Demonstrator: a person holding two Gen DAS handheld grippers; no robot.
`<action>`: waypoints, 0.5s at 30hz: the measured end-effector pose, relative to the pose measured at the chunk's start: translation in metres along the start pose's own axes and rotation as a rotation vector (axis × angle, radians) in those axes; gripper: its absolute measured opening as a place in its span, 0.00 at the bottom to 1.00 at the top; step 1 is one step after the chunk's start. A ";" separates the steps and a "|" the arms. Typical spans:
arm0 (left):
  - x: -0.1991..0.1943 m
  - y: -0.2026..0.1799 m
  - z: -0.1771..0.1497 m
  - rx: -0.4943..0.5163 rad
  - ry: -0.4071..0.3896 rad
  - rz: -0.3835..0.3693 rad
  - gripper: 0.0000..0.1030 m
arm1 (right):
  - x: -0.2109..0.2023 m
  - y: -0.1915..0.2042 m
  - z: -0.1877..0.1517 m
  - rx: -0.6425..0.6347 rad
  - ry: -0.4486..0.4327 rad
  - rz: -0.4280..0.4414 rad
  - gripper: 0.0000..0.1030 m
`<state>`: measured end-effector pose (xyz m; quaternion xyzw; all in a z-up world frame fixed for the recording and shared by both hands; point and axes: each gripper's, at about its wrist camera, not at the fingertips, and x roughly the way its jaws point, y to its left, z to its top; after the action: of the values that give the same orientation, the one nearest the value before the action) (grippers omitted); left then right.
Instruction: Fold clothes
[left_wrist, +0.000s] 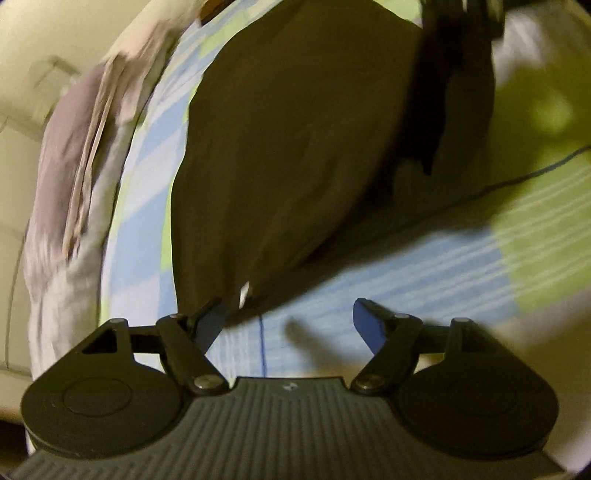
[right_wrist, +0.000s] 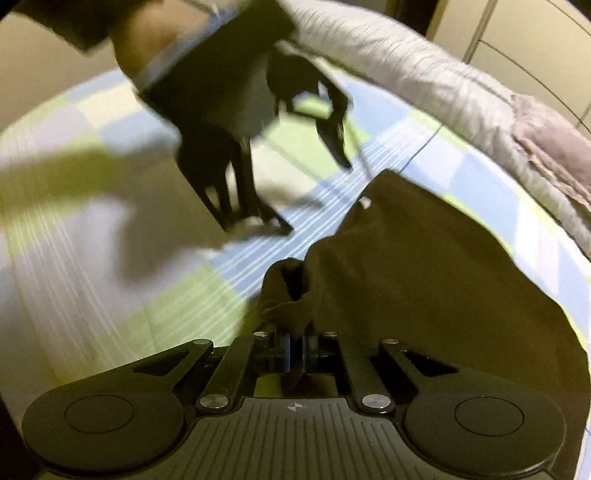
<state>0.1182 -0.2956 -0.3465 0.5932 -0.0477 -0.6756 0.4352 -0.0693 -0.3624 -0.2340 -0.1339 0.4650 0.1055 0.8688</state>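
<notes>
The garment (right_wrist: 424, 266) looks limp and light; take hems. Right tool (right_wrist: 294, 349) pinches its bunched edge; left tool (left_wrist: 288, 325) gapes empty beside it.

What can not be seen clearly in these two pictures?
- Dark garment: its type is unclear; the left wrist view is blurred and the top edge cuts it.
- Right tongs: bunched cloth hides how much is gripped.
- Left tongs: smeared by motion in the right wrist view.
- Grey bedding: blurred.
</notes>
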 end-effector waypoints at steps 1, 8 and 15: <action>0.006 0.002 0.000 0.023 -0.008 -0.002 0.71 | -0.006 -0.002 0.001 0.012 -0.012 -0.007 0.03; 0.026 0.018 0.006 0.123 -0.023 -0.015 0.10 | -0.033 -0.007 0.006 0.086 -0.045 -0.037 0.03; 0.003 0.044 0.014 0.064 0.020 -0.017 0.06 | -0.051 -0.007 0.013 0.149 -0.065 -0.001 0.03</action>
<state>0.1295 -0.3312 -0.3192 0.6139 -0.0603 -0.6715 0.4106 -0.0849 -0.3680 -0.1841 -0.0654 0.4432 0.0745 0.8909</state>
